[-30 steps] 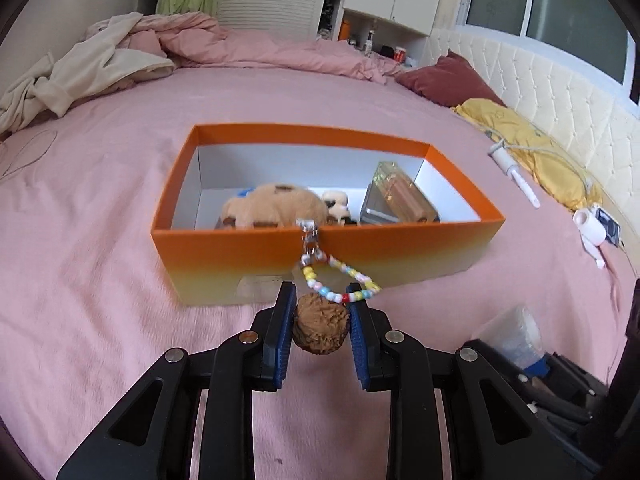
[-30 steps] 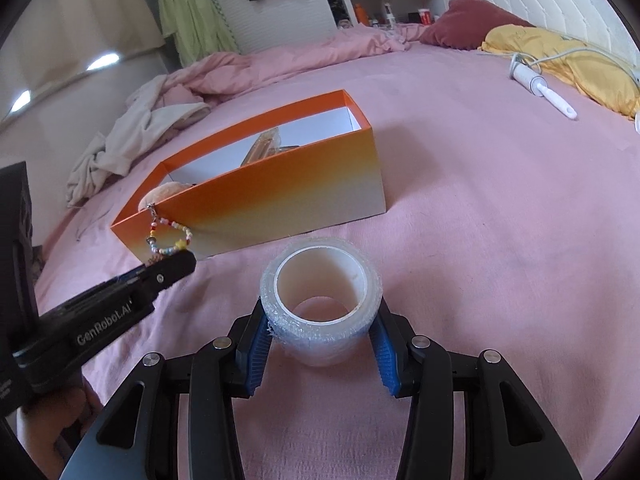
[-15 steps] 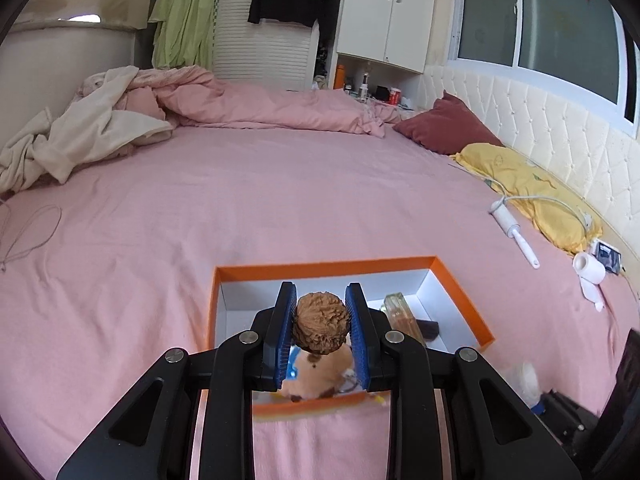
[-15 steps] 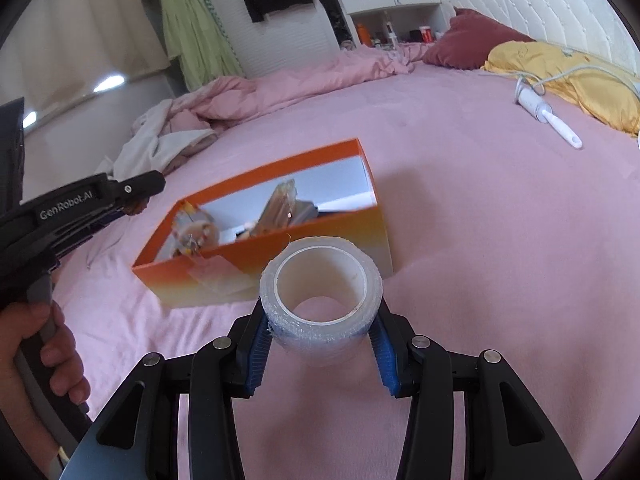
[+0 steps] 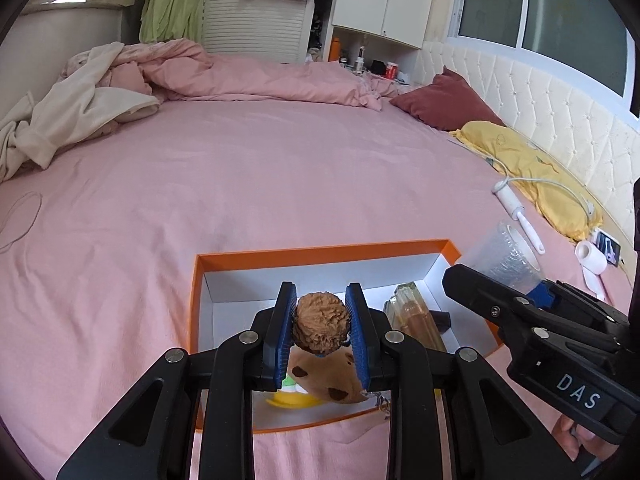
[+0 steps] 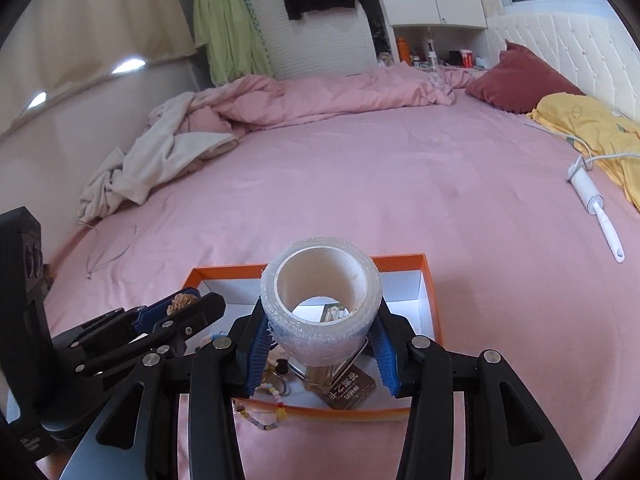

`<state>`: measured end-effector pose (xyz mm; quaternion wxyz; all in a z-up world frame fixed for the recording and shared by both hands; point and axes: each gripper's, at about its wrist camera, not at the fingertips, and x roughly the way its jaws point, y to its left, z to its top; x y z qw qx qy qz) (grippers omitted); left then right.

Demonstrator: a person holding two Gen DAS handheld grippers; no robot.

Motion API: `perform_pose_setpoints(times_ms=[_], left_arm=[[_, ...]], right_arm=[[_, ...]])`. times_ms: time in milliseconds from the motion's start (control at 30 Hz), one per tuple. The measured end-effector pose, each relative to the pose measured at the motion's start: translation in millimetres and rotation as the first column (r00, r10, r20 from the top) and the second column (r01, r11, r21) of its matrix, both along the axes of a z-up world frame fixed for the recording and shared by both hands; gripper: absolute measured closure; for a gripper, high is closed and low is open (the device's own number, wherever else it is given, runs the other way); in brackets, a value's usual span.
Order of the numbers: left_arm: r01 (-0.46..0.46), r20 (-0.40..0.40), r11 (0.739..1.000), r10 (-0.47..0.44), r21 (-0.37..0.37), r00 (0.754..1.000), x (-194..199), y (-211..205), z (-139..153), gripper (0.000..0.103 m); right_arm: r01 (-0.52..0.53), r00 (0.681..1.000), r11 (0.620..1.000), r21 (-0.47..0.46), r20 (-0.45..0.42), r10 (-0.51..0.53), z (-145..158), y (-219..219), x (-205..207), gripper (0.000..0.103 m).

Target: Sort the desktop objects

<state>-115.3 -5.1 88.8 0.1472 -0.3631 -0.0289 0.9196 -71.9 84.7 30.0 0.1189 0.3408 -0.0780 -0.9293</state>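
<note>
Both claws hang over the orange box point(image 5: 320, 250), the left claw point(image 5: 321, 322) clamping the walnut charm point(image 5: 320, 322), the right claw point(image 6: 320, 316) the tape roll point(image 6: 320, 300)

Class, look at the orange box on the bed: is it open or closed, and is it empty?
Open and not empty. The orange box has no lid on, and a perfume bottle and a plush toy lie inside.

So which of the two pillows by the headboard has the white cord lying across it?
The yellow pillow, the nearer one. The white cord runs over it; the dark red pillow beyond it has nothing on it.
</note>
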Motion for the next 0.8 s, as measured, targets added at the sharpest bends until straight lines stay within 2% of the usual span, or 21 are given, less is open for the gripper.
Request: perform_pose_setpoints(times_ms=[133,167,200,233,267,400,467,567,633,700,767,800], left_arm=[[-0.012,0.030,1.000,0.012,-0.014,0.999,-6,1,-5,0.075],[-0.029,0.042,0.999,0.029,-0.015,0.999,-7,0,-7,0.063],[-0.054,0.052,0.998,0.055,-0.015,0.997,-8,-1,-8,0.057],[-0.081,0.054,0.997,0.081,-0.012,0.995,-8,-3,-8,0.038],[-0.102,0.045,0.995,0.102,0.001,0.994,-5,-6,-7,0.026],[-0.135,-0.011,0.989,0.136,0.065,0.991,14,-17,2,0.026],[-0.139,-0.012,0.987,0.141,0.076,0.990,22,-21,4,0.026],[-0.158,-0.007,0.983,0.159,0.093,0.987,37,-29,2,0.026],[-0.188,-0.002,0.972,0.190,0.139,0.982,53,-39,-3,0.026],[-0.221,-0.011,0.958,0.227,0.184,0.974,73,-49,-13,0.026],[-0.245,-0.027,0.943,0.257,0.225,0.966,95,-58,-26,0.026],[-0.225,-0.031,0.947,0.238,0.228,0.971,104,-59,-37,0.026]], right_arm=[[0.019,1.000,1.000,-0.001,0.012,-0.019,-7,0,-6,0.058],[0.022,1.000,1.000,-0.011,0.017,-0.022,-8,2,-6,0.058],[0.025,0.999,0.999,-0.019,0.021,-0.025,-9,3,-7,0.058],[0.033,0.999,0.999,-0.024,0.021,-0.032,-10,5,-6,0.057],[0.039,0.999,0.999,-0.026,0.015,-0.039,-10,6,-5,0.051],[0.054,0.998,0.998,-0.038,-0.024,-0.055,-6,10,6,0.043],[0.060,0.998,0.997,-0.053,-0.031,-0.062,-5,13,11,0.040],[0.056,0.998,0.992,-0.117,-0.031,-0.060,-4,21,22,0.040],[0.046,0.998,0.983,-0.178,-0.028,-0.052,-5,27,33,0.040],[0.038,0.999,0.975,-0.219,-0.017,-0.042,-10,30,46,0.048],[0.047,0.999,0.971,-0.237,0.016,-0.044,-21,30,56,0.050],[0.052,0.998,0.967,-0.249,0.035,-0.045,-28,30,60,0.050]])
